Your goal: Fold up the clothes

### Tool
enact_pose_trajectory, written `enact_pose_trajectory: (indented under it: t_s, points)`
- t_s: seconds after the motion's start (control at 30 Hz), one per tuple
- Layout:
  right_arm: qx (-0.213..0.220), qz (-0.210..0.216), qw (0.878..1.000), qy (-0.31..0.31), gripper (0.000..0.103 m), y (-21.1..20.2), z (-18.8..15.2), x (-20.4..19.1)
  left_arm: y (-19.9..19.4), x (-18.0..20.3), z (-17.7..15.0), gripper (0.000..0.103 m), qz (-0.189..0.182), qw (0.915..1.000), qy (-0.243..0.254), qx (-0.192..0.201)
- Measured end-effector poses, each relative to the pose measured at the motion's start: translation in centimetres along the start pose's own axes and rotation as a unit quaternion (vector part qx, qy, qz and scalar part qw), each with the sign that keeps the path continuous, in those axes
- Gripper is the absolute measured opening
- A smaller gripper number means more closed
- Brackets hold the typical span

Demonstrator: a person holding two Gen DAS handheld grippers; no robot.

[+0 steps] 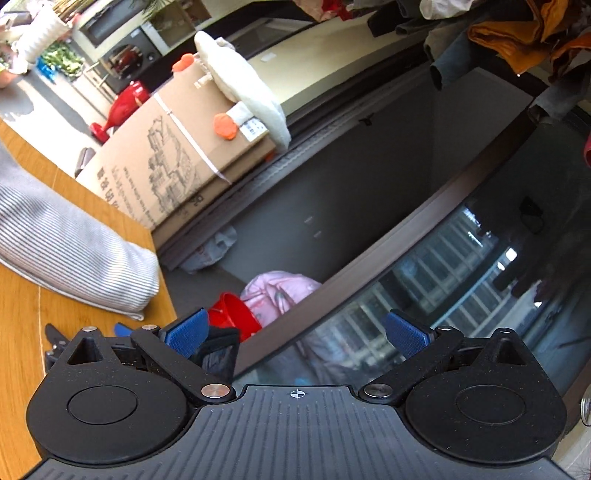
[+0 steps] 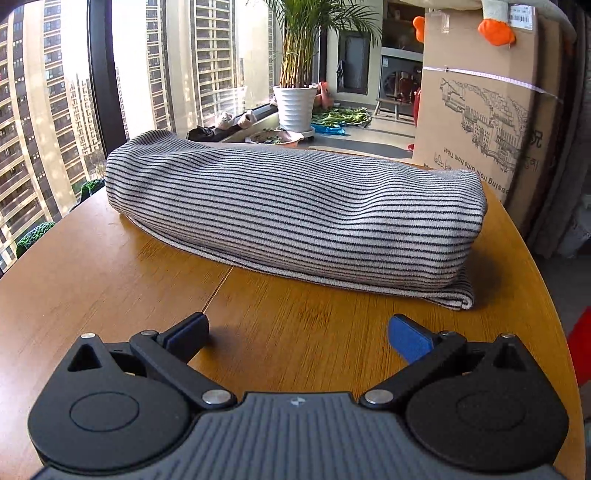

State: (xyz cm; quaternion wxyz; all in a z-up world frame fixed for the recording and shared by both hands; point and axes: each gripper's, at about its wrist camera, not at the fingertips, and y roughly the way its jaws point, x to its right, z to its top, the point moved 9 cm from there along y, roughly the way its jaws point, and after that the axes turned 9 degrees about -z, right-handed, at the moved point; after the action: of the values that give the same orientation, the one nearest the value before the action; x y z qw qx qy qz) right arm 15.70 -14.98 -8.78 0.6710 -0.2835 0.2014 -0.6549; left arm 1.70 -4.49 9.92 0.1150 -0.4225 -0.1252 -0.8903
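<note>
A grey garment with thin black stripes [image 2: 295,214] lies folded into a thick bundle across the far half of the round wooden table [image 2: 110,280]. My right gripper [image 2: 297,336] hovers low over the table just in front of it, open, nothing between its blue pads. In the left wrist view the same striped garment [image 1: 70,254] shows at the left on the table [image 1: 22,350]. My left gripper [image 1: 295,336] is open and empty, tilted and pointing past the table's edge toward the floor and a dark glass panel.
A large cardboard box [image 2: 491,122] stands right behind the table, with a white plush toy [image 1: 240,85] on top. A red bucket [image 1: 236,321] and pink clothing [image 1: 277,295] lie on the floor beside the table. A potted palm [image 2: 295,99] and tall windows are behind. Clothes hang above [image 1: 517,33].
</note>
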Motion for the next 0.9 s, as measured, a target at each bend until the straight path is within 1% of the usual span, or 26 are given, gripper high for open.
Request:
enact_pose_trajectory:
  t_s: [0.1,0.13,0.2,0.3,0.33,0.4,0.47,0.57,0.6,0.63,0.67,0.7,0.73,0.77,0.83,0.9]
  points:
    - [0.013,-0.006,1.000,-0.021,0.103,-0.2,0.0,-0.3,0.4,0.3,1.0,0.103,-0.014,0.9991,-0.002,0.039]
    - [0.010,0.004,1.000,-0.016,0.103,-0.2,-0.1,-0.2,0.4,0.3,1.3,0.103,-0.014,0.9986,-0.003,0.050]
    - [0.004,0.024,1.000,-0.007,0.103,-0.1,-0.1,0.0,0.0,0.7,1.7,0.103,-0.007,0.9983,0.007,0.058]
    - [0.005,0.021,1.000,-0.014,0.103,0.3,0.1,0.6,-0.6,1.5,2.1,0.103,0.007,0.9971,0.030,0.070]
    - [0.005,0.022,1.000,-0.013,0.103,0.5,0.4,0.8,-0.7,1.9,2.1,0.103,0.005,0.9966,0.035,0.074]
    - [0.004,0.022,1.000,-0.013,0.103,1.0,1.1,1.2,-0.6,2.8,2.1,0.103,-0.009,0.9959,0.039,0.081]
    - [0.005,0.022,1.000,-0.013,0.103,0.8,0.7,1.0,0.1,3.8,1.7,0.103,-0.032,0.9959,0.030,0.079]
    - [0.005,0.022,1.000,-0.013,0.103,0.9,0.7,1.0,1.9,5.6,-0.3,0.103,-0.067,0.9960,0.018,0.056]
    - [0.005,0.022,1.000,-0.013,0.103,0.8,0.5,1.0,2.4,6.1,-1.0,0.103,-0.068,0.9962,0.023,0.049]
    - [0.005,0.022,1.000,-0.013,0.103,0.7,0.4,0.9,2.6,6.3,-1.5,0.103,-0.058,0.9965,0.038,0.048]
    - [0.005,0.022,1.000,-0.013,0.103,0.7,0.5,0.9,2.3,6.6,-1.4,0.103,-0.042,0.9956,0.060,0.059]
    - [0.005,0.022,1.000,-0.013,0.103,0.8,0.5,0.9,1.7,6.9,-0.9,0.103,-0.031,0.9937,0.074,0.078]
    - [0.005,0.022,1.000,-0.013,0.103,0.8,0.4,0.9,1.1,7.2,-0.4,0.103,-0.028,0.9924,0.076,0.092]
    - [0.005,0.022,1.000,-0.013,0.103,0.7,0.4,0.9,0.7,7.1,-0.1,0.103,-0.030,0.9925,0.066,0.098]
    - [0.005,0.022,1.000,-0.013,0.103,0.7,0.4,0.9,0.2,6.8,0.0,0.103,-0.036,0.9925,0.045,0.108]
    - [0.005,0.022,1.000,-0.013,0.103,0.7,0.4,0.9,0.1,6.7,-0.1,0.103,-0.046,0.9924,0.039,0.108]
